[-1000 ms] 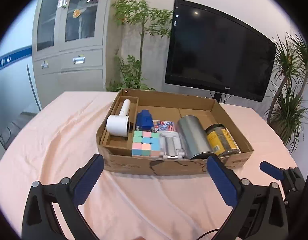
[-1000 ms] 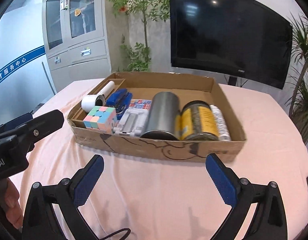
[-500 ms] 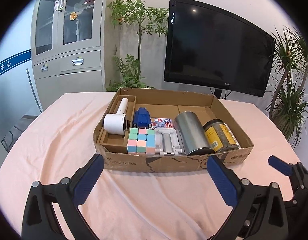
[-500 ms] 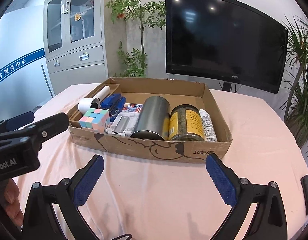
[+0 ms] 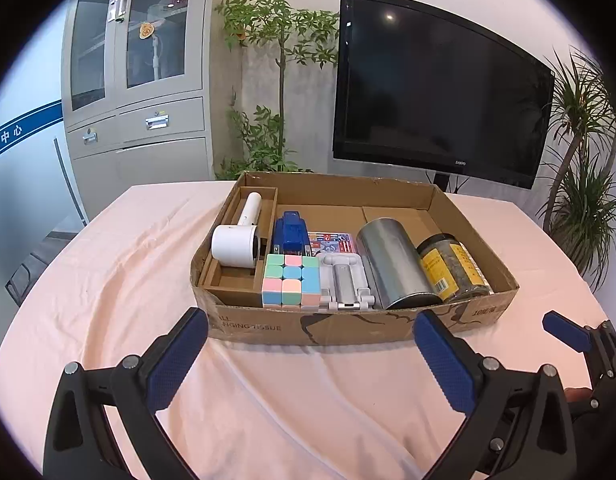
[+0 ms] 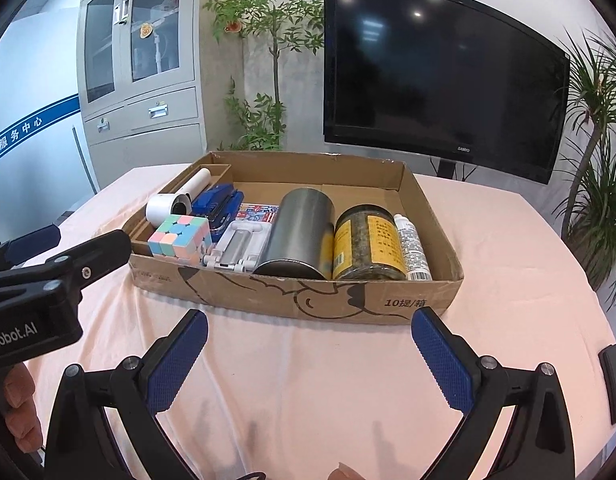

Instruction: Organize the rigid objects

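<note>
A shallow cardboard box [image 5: 340,326] [image 6: 388,300] rests on the pink tablecloth. Inside lie a white roll [image 5: 235,245], a blue stapler [image 5: 291,232], a pastel puzzle cube [image 5: 291,285] [image 6: 180,238], a white folding stand [image 5: 345,285], a steel can [image 5: 394,266] [image 6: 300,232], a yellow-labelled jar [image 5: 452,266] [image 6: 368,242] and a small white bottle [image 6: 412,248]. My left gripper [image 5: 312,354] is open in front of the box with nothing between its fingers. My right gripper [image 6: 308,352] is open too, also short of the box front.
A round table [image 5: 120,264] carries the box. A black TV [image 5: 436,88] stands behind, with plants beside it and a grey cabinet [image 5: 136,92] at left. The left gripper's body [image 6: 40,284] and a hand show in the right wrist view.
Both grippers have drawn back and up from the box, which now looks smaller and farther away. The box contents have not moved.
</note>
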The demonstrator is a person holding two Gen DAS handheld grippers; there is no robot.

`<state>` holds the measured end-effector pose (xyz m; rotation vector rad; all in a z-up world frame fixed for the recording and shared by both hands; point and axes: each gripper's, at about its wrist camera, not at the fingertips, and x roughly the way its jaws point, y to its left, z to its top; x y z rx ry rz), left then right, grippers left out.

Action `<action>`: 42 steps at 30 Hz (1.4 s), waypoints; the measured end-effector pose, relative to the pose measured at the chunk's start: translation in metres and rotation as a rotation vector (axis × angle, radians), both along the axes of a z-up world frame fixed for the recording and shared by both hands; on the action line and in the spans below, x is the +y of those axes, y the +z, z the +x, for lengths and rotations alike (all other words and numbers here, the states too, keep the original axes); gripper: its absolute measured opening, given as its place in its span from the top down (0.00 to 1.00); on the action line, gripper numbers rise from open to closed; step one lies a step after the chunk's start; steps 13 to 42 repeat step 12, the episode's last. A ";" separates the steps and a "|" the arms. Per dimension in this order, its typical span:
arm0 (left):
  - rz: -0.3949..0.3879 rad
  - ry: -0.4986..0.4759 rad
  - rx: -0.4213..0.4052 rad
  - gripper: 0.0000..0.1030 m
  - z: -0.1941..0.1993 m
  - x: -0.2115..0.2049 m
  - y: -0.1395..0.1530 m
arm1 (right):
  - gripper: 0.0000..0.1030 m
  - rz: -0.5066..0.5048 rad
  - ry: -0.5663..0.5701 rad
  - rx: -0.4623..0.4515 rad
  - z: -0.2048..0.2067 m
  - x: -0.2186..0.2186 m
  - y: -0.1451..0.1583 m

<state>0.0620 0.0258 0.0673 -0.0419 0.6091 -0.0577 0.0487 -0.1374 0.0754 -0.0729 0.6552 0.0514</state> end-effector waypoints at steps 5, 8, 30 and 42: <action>0.003 -0.014 0.021 0.01 0.004 -0.001 -0.005 | 0.00 -0.010 -0.016 0.008 0.001 0.002 -0.002; -0.001 -0.026 0.031 0.01 0.005 -0.001 -0.008 | 0.00 -0.017 -0.028 0.020 0.004 0.001 -0.005; 0.004 -0.045 0.034 0.01 0.007 -0.003 -0.013 | 0.00 -0.019 -0.038 0.021 0.006 0.003 -0.006; 0.004 -0.045 0.034 0.01 0.007 -0.003 -0.013 | 0.00 -0.019 -0.038 0.021 0.006 0.003 -0.006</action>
